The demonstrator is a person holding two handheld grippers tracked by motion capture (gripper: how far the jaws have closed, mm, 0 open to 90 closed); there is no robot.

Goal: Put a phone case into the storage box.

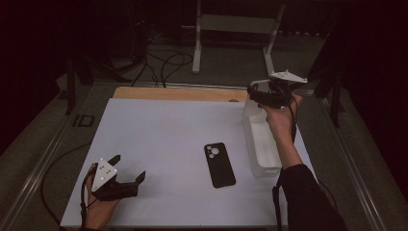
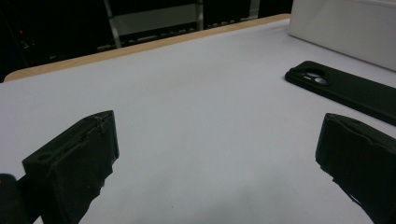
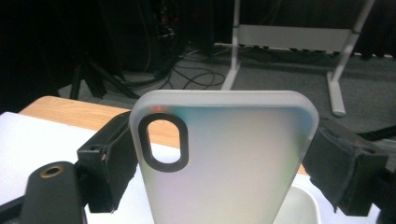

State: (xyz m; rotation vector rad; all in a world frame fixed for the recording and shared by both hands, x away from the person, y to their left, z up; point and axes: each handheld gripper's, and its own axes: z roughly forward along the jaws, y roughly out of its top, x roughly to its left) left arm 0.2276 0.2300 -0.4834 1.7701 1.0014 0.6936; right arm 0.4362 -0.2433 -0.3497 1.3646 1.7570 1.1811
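**Clear case clamped over tray**

Black case [image 1: 219,164] lay flat mid-mat, at 9 o'clock just beside the white tray [image 1: 263,144]; nothing between. Mat [image 1: 159,130] open toward 9 and 12; wood edge [image 1: 178,94] at 12. Left gripper [image 1: 129,172] at 7 o'clock, jaws wide apart, well apart from the black case. Right gripper [image 1: 255,94] at 1 o'clock, above the tray's far end, jaws clamped on the clear case [image 3: 224,158] by its two long edges, upright.

White-topped table [image 1: 159,139] bearing a black phone case [image 1: 220,164] and, seemingly, a white tray [image 1: 262,144].
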